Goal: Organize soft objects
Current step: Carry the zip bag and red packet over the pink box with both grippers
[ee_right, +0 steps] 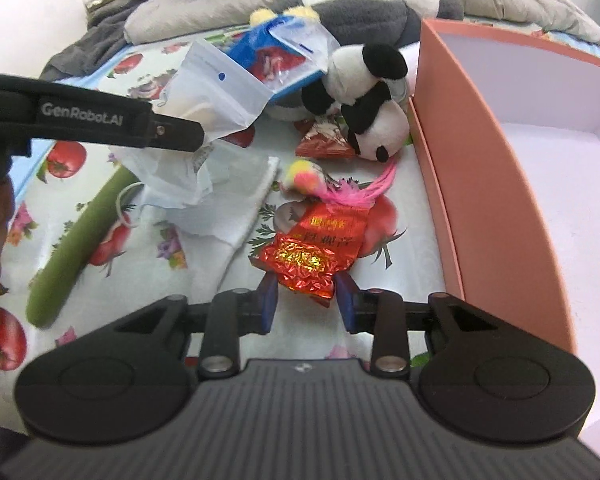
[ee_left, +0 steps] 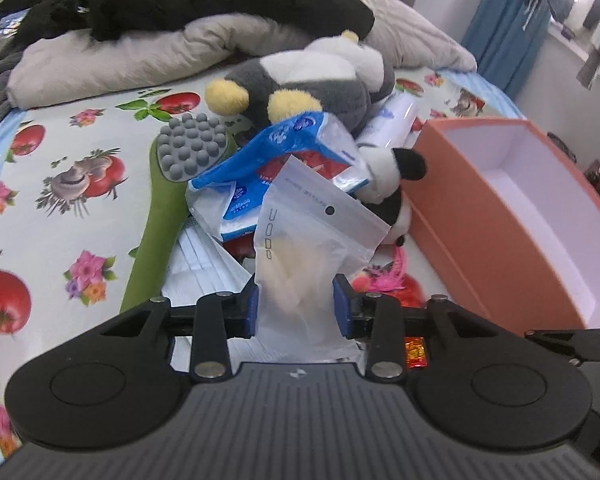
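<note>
The left gripper (ee_left: 296,306) has its blue pads pressed against both sides of a translucent zip bag (ee_left: 312,248), jaws narrowed to the bag's width, and the bag stands up off the bed between them. The right gripper (ee_right: 307,300) has its jaws drawn in around the near end of a red foil packet (ee_right: 312,252); the pads sit just at the packet's crumpled edges, and whether they truly pinch it I cannot tell.

Taking the orange box (ee_left: 512,216) as the landmark: it lies open and white inside on the tomato-print bedsheet (ee_left: 60,152). The foil packet lies just beside the box's long wall. A pink feather toy (ee_right: 340,190) touches the packet's far end, also beside the box. A panda plush (ee_right: 364,108) leans against the box's far corner. Beyond the panda, farther from the box, sit a blue-and-white plastic pack (ee_left: 284,148) and a grey plush (ee_left: 312,84). A green massager (ee_left: 172,184) with a grey knobbed head lies well apart from the box, past the held bag.
</note>
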The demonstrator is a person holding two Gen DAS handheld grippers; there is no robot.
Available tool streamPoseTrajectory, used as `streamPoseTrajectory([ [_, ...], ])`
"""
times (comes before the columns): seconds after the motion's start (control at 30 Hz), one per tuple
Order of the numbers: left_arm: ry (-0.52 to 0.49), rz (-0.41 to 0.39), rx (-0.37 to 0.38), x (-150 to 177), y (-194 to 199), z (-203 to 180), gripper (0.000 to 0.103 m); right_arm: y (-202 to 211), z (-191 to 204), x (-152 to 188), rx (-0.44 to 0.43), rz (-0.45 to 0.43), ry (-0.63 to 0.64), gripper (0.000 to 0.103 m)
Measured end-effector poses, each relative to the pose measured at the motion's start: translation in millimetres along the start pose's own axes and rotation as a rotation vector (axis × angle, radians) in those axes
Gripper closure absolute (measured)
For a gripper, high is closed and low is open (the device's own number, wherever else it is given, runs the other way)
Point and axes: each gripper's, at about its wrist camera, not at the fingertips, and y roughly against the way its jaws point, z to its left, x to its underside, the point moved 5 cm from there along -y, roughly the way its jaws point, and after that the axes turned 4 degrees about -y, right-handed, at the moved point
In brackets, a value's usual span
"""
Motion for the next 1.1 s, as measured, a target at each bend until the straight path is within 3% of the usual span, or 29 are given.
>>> streamPoseTrajectory([
  [0.83,0.269,-0.082,-0.052,110,155,-35,0.061,114,22,45,-0.034,-0.156,0.036,0.068],
  [1.1,0.313,-0.118,-0.060,126,189,-48,0.061,155,31,60,-0.044,-0.226,0.056,0.068],
])
